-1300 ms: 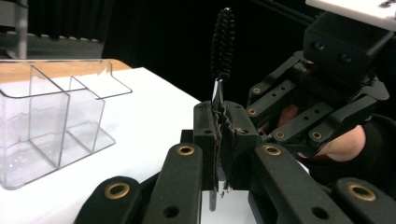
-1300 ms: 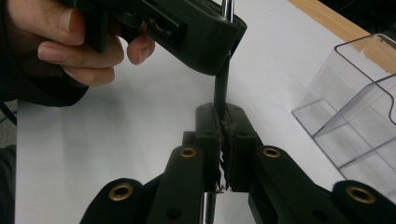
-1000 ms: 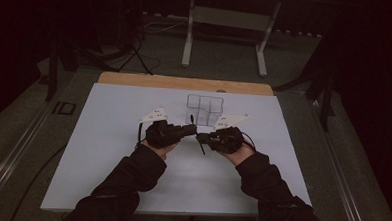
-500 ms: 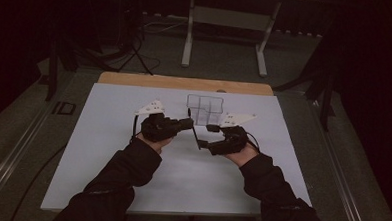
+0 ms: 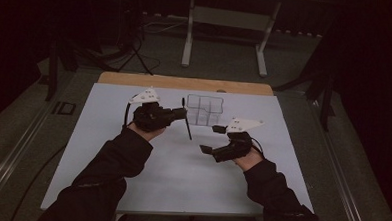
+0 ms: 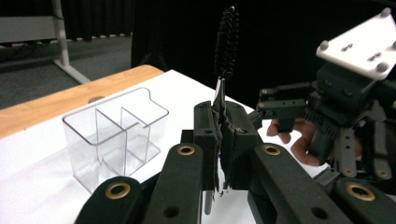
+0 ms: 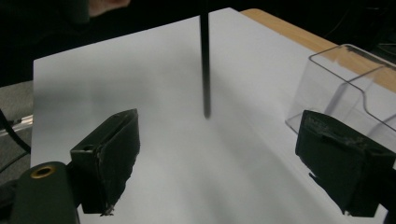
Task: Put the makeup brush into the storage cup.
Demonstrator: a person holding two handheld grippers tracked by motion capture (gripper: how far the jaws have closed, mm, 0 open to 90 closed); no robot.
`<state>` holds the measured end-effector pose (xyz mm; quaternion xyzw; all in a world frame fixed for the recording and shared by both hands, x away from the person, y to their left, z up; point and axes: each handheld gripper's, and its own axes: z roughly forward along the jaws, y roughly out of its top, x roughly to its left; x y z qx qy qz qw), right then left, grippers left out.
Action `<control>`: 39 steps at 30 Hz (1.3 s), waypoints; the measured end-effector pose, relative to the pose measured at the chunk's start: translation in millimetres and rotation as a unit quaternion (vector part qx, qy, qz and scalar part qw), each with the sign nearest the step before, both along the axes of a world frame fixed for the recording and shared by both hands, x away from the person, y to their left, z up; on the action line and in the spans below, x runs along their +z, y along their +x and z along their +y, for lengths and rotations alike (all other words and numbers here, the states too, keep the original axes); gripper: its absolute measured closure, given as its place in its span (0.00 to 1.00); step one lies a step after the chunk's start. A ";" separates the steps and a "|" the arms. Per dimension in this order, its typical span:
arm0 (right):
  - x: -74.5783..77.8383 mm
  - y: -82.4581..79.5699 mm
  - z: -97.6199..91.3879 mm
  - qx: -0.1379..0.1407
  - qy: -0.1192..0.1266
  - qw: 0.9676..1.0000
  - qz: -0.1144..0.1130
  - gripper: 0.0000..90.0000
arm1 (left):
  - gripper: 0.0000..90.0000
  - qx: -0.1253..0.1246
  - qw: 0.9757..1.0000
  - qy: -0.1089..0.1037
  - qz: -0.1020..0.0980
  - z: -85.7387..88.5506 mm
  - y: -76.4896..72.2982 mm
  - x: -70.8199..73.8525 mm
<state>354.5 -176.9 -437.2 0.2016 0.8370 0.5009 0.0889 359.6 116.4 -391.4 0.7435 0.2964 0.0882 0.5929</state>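
Note:
A slim black brush [image 5: 187, 121] with a bristled tip [image 6: 226, 42] stands upright, with my left gripper [image 5: 182, 113] shut on its stem. In the left gripper view the jaws press the stem between their pads [image 6: 219, 140]. My right gripper [image 5: 212, 139] sits lower and to the right; its jaws have just been opening and now stand wide apart with nothing between them. In the right gripper view [image 7: 224, 163] the brush's handle [image 7: 205, 70] hangs above the white sheet, ahead of the jaws. A clear plastic divided box [image 5: 204, 110] stands behind both grippers.
The white sheet [image 5: 181, 180] covers the table, with a wooden strip [image 5: 185, 83] along its far edge. The clear box [image 7: 345, 84] is close to my right gripper's right jaw. A metal stand [image 5: 225, 21] and cables lie on the dark floor beyond.
My right gripper has let go of the brush, spread its jaws and drawn back to the right. The left gripper has lifted the brush and moved it away toward the far left.

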 end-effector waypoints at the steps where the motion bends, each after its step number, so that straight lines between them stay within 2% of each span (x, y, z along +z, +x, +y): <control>1: -0.2 -0.5 -2.1 -0.001 0.004 1.000 0.000 0.15 | 0.96 0.002 1.000 0.003 -0.005 0.1 0.1 3.2; 7: -2.0 -5.1 -16.8 -0.017 0.018 1.000 -0.012 0.16 | 0.96 0.003 1.000 0.019 -0.012 1.2 4.8 20.6; 16: -7.2 -10.9 -37.4 -0.040 0.076 0.996 -0.020 0.16 | 0.96 -0.008 0.999 0.040 -0.021 -2.9 11.8 42.7; 18: -7.0 -12.5 -41.0 -0.044 0.090 0.995 -0.022 0.16 | 0.96 -0.008 0.999 0.036 -0.021 -2.9 13.7 47.4; 21: -6.3 -14.0 -45.5 -0.047 0.102 0.994 -0.019 0.16 | 0.96 -0.010 0.999 0.042 -0.026 -3.2 16.8 53.8; 27: -9.9 -16.0 -47.6 -0.052 0.093 0.994 -0.024 0.16 | 0.96 -0.009 0.998 0.055 -0.027 -6.4 27.5 65.1; 38: -15.3 -16.3 -45.0 -0.049 0.085 0.995 -0.021 0.16 | 0.96 -0.001 0.998 0.050 -0.033 -14.5 50.8 76.4; 39: -15.7 -16.8 -44.7 -0.049 0.086 0.995 -0.022 0.16 | 0.96 0.002 0.998 0.052 -0.038 -15.9 54.7 76.5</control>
